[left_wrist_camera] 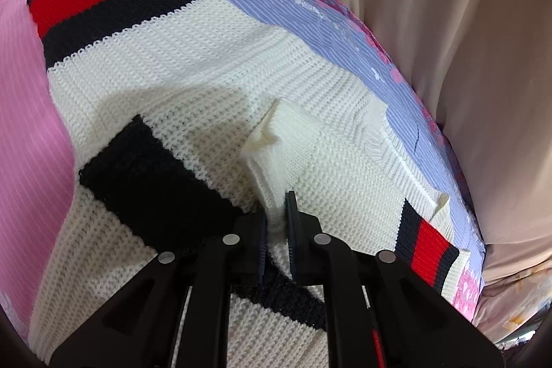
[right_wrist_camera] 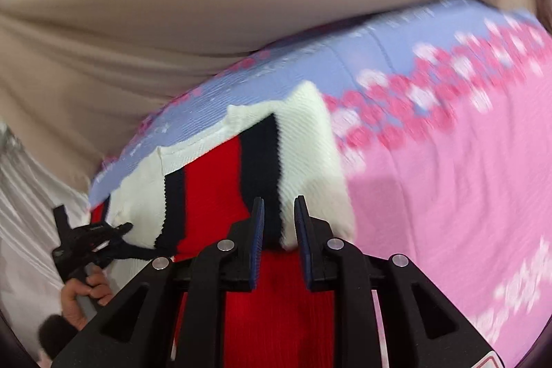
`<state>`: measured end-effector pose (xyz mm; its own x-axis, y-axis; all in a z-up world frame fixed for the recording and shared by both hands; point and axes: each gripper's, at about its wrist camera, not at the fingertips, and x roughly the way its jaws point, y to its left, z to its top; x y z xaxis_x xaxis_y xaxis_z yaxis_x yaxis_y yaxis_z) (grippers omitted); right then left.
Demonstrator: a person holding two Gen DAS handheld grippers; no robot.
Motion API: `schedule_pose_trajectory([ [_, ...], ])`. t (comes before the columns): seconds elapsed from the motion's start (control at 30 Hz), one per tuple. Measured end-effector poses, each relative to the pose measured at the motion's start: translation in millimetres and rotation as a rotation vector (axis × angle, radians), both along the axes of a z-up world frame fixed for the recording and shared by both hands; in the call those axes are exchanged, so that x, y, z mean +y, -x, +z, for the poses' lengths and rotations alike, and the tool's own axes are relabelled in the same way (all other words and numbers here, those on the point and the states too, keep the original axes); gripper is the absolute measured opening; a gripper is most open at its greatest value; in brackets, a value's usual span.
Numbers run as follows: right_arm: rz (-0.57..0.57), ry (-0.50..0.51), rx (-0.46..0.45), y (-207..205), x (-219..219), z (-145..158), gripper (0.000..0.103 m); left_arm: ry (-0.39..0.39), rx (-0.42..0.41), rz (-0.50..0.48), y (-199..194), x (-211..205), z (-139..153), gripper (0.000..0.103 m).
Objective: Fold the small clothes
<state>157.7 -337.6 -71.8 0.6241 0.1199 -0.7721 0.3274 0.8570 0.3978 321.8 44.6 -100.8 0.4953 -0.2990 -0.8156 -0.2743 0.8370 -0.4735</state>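
Note:
A white knit sweater (left_wrist_camera: 193, 64) with black and red stripes lies on a pink and lilac bedspread (left_wrist_camera: 31, 99). My left gripper (left_wrist_camera: 276, 223) is shut on a white ribbed cuff (left_wrist_camera: 272, 147) of the sweater and lifts it over the body. In the right wrist view my right gripper (right_wrist_camera: 279, 223) is shut on the sweater's striped part (right_wrist_camera: 241, 175), with a black stripe between the pads. The left gripper (right_wrist_camera: 117, 230) shows at the left edge there, held by a hand and gripping the sweater's edge.
Beige curtain fabric (left_wrist_camera: 448, 23) hangs behind the bed's far edge. The bedspread (right_wrist_camera: 448, 195) stretches out pink to the right, with a flowered lilac border (right_wrist_camera: 345, 57). White cloth (right_wrist_camera: 24, 195) lies at the far left.

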Motion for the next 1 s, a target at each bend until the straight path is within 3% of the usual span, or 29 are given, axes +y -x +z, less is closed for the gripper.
schedule_pose_trajectory([
  [0.03, 0.018, 0.014, 0.028, -10.6, -0.2, -8.3, 0.019, 0.003, -0.002, 0.001, 5.3, 3.0, 0.9, 0.010],
  [0.1, 0.050, 0.085, 0.168, -34.1, 7.0, -48.9, 0.013, 0.030, 0.001, -0.003, 10.8, 8.6, 2.7, 0.013],
  [0.17, 0.053, 0.127, 0.169, -35.1, 13.2, -51.7, 0.012, 0.077, 0.002, 0.002, 15.7, 22.7, 8.9, 0.020],
  [0.23, 0.066, 0.115, 0.158, -29.7, 21.5, -37.7, 0.015, 0.093, -0.047, 0.051, 21.8, 51.5, 23.9, 0.041],
  [0.3, 0.085, 0.134, 0.120, -15.3, 33.8, -18.2, 0.019, 0.083, -0.107, 0.164, 26.0, 100.4, 40.3, 0.063],
  [0.43, 0.166, 0.125, 0.113, 10.6, 67.8, 1.9, 0.030, 0.024, -0.111, 0.358, 8.3, 210.2, 48.1, 0.068],
  [0.57, 0.233, 0.109, 0.153, 38.6, 102.2, 2.9, 0.036, -0.012, -0.050, 0.552, -18.7, 320.1, 29.7, 0.068],
  [0.67, 0.253, 0.076, 0.200, 53.1, 123.8, -4.7, 0.038, -0.018, -0.022, 0.637, -31.6, 371.2, 14.7, 0.066],
  [0.77, 0.266, 0.073, 0.234, 61.4, 143.6, -10.9, 0.038, 0.024, 0.005, 0.613, -46.7, 390.1, -3.7, 0.047],
  [0.83, 0.271, 0.080, 0.248, 64.1, 152.2, -13.3, 0.038, 0.005, -0.006, 0.580, -55.0, 385.9, -2.3, 0.019],
  [0.87, 0.269, 0.082, 0.250, 64.6, 155.3, -13.6, 0.038, 0.012, 0.030, 0.541, -63.9, 382.9, -5.6, 0.007],
  [0.9, 0.262, 0.082, 0.247, 65.6, 156.8, -13.1, 0.038, -0.020, 0.025, 0.543, -65.7, 376.7, 0.8, 0.007],
  [1.0, 0.238, 0.065, 0.226, 67.8, 154.6, -8.0, 0.039, -0.084, -0.099, 0.475, -63.9, 341.5, 43.5, 0.006],
])
